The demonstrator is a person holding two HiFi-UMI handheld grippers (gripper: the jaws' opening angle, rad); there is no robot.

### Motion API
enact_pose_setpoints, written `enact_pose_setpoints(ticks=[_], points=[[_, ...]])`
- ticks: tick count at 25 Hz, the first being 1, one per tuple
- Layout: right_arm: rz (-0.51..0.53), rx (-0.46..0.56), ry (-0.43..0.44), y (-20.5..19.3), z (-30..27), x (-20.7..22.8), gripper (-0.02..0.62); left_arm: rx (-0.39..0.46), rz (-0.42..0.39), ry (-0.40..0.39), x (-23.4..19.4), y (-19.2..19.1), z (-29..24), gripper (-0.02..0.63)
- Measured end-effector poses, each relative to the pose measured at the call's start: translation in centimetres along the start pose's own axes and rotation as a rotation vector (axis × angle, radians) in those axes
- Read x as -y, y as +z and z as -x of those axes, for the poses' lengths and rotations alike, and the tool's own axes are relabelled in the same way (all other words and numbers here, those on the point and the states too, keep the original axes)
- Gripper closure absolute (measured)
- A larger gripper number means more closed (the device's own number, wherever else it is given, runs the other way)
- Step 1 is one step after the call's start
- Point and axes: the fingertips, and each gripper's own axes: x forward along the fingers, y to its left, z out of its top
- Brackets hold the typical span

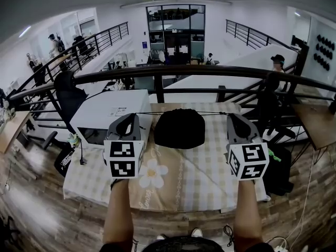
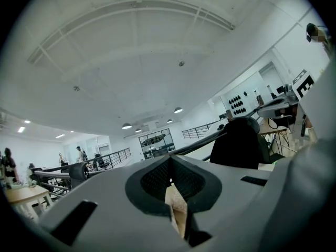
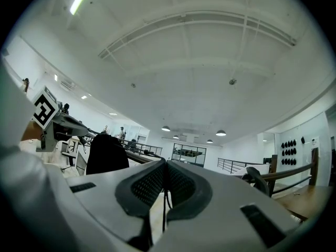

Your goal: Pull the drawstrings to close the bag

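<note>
A black drawstring bag [image 1: 179, 128] stands upright on the checked tablecloth [image 1: 202, 180], with its mouth gathered. Thin dark drawstrings run taut from its top to both sides: the left drawstring [image 1: 148, 113] and the right drawstring [image 1: 215, 113]. My left gripper [image 1: 133, 118] is left of the bag, with its jaws shut on the left string's end. My right gripper [image 1: 233, 118] is right of the bag, shut on the other string. That string [image 3: 164, 206] shows pinched between the pads in the right gripper view. The bag also shows in the left gripper view [image 2: 239, 143] and the right gripper view [image 3: 106, 154].
A white box-shaped machine [image 1: 111, 112] sits on the table's far left, close to my left gripper. A dark railing [image 1: 173, 72] runs just behind the table. A person [image 1: 277, 63] stands beyond it at the right. Cables lie on the wooden floor [image 1: 31, 193].
</note>
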Motion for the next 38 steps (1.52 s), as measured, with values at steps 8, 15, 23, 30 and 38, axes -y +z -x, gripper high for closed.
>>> enact_pose_setpoints(ticks=[8,15,23,30,38], points=[[-0.013,0.002,-0.003,-0.2,0.5,0.2,0.574,0.006,0.024,0.009,-0.3,-0.2,0.2,0.581],[-0.027,0.012,-0.015,0.4,1.2,0.7,0.574,0.003,0.021,-0.004,0.1,0.1,0.8,0.581],[-0.041,0.014,-0.004,0.2,1.3,0.5,0.574,-0.003,0.041,-0.017,0.2,-0.4,0.8,0.581],[-0.049,0.017,-0.005,0.4,1.4,0.8,0.574,-0.005,0.039,-0.022,0.5,-0.3,0.8,0.581],[-0.045,0.016,-0.009,0.2,1.3,0.6,0.574,-0.010,0.038,-0.026,0.4,-0.8,0.7,0.581]])
